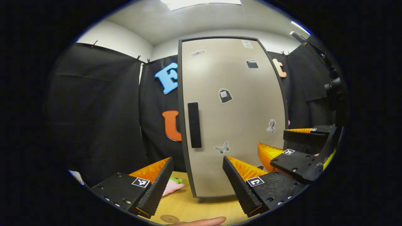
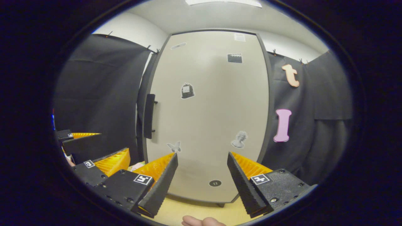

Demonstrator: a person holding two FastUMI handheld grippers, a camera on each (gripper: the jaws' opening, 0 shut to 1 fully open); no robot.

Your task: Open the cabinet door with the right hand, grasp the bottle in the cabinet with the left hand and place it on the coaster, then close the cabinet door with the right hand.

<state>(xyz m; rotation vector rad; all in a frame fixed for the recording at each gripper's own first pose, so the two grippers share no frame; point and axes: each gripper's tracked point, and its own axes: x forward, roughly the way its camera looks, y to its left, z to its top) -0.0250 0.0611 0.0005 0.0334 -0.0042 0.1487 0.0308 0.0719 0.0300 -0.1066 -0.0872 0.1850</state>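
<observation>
One tall beige cabinet door with a dark frame (image 1: pixel 232 119) stands shut on the light wooden tabletop (image 1: pixel 194 207) — one black vertical bar handle (image 1: pixel 194 125) at its left edge, several grey stickers. Two grippers face it: left gripper (image 1: pixel 198 175) and right gripper (image 2: pixel 202 171), both with fingers apart, holding nothing.

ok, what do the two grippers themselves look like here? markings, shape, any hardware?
Both match. The left gripper and right gripper each carry two wedge-shaped jaws with ribbed inner faces, mounted on dark blocky carriers fixed with visible screws. Each carrier bears a small square black-and-white fiducial tag. A fingertip shows at the bottom edge of each view; no sleeve or cable is visible.
</observation>
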